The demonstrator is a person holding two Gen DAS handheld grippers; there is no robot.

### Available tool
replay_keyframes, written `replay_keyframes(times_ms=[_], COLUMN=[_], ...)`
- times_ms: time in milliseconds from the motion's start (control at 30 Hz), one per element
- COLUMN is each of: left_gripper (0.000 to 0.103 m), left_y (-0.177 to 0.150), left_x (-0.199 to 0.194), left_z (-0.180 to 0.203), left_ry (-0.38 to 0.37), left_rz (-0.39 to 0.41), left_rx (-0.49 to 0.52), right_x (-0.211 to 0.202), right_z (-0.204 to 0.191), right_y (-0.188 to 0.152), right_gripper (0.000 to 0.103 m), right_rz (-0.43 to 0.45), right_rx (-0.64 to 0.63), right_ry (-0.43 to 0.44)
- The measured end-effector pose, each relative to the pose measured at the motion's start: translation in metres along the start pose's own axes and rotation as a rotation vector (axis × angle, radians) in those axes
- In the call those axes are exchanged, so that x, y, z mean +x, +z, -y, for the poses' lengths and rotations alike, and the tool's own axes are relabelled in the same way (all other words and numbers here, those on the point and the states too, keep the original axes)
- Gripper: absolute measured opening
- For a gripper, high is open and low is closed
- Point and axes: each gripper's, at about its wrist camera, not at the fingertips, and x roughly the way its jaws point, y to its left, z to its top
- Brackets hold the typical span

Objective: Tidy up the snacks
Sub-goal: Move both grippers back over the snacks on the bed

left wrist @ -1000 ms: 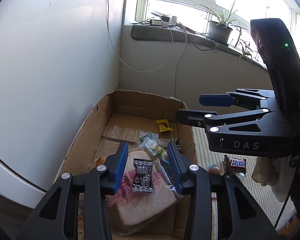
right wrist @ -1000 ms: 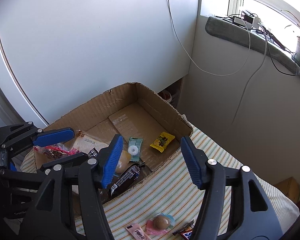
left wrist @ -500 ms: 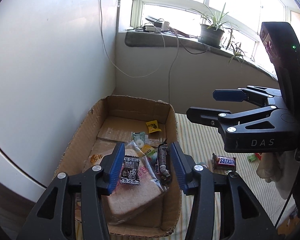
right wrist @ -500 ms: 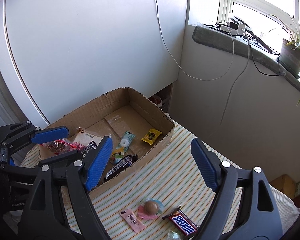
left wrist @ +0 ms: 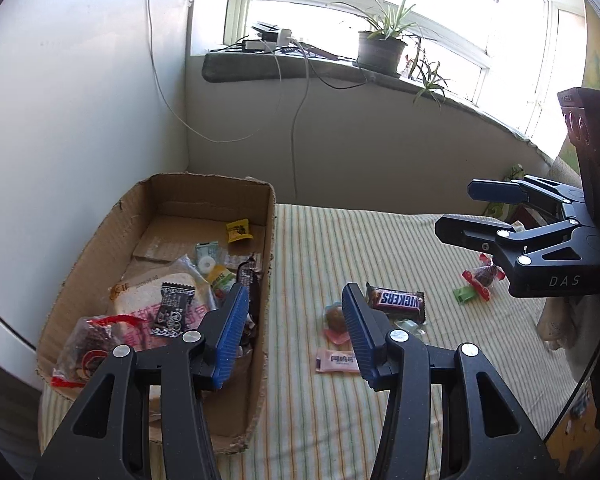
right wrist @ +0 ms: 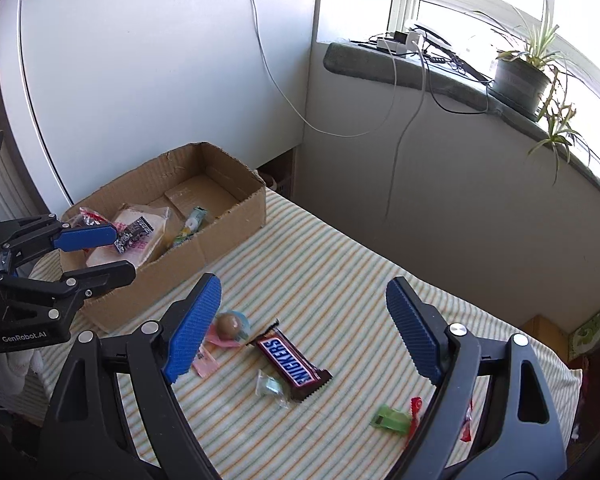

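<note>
A cardboard box (left wrist: 262, 240) (right wrist: 236, 222) on the striped cloth holds a bagged bread slice (left wrist: 140, 300), a small black packet (left wrist: 174, 308) and several candies. On the cloth lie a Snickers bar (left wrist: 398, 300) (right wrist: 290, 362), a round brown candy (left wrist: 334, 316) (right wrist: 228, 324), a pink packet (left wrist: 338, 360), a clear-wrapped candy (right wrist: 270, 386), a green candy (right wrist: 390, 420) and a red-wrapped candy (left wrist: 484, 276). My left gripper (left wrist: 292, 332) (right wrist: 94, 254) is open and empty above the box's right wall. My right gripper (right wrist: 304, 330) (left wrist: 464, 208) is open and empty above the Snickers.
A white wall (left wrist: 80, 120) stands just left of the box. A windowsill with a potted plant (right wrist: 520, 76) and cables runs behind. The cloth's right edge (right wrist: 560, 364) drops off beside a green carton (right wrist: 592, 328).
Both grippers have pulled back and risen away from the box. The left has swung right toward the loose snacks. The right has opened wider. Nothing was picked up.
</note>
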Motion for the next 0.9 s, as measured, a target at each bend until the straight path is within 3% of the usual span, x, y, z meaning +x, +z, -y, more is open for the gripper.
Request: replay_keyframes(times_ms=[400, 733, 900], left_gripper=[0.048, 0.048, 0.048], left_y=[-0.013, -0.031, -0.034], left_x=[0.031, 0.064, 0.075], left_z=[0.056, 0.088, 0.093], left_ry=[-0.093, -0.140, -0.142], left_rz=[-0.083, -0.176, -0.203], left_rx=[0.069, 0.108, 0.116], right_x=[-0.032, -0.024, -0.015], right_z=[0.080, 0.093, 0.106], right_y=[-0.070, -0.121, -0.131], right_gripper=[0.087, 0.087, 0.087], right_rz=[-0.050, -0.137, -0.158], right_rx=[0.151, 0.132, 0.208], right_ry=[-0.100, -0.115, -0.084])
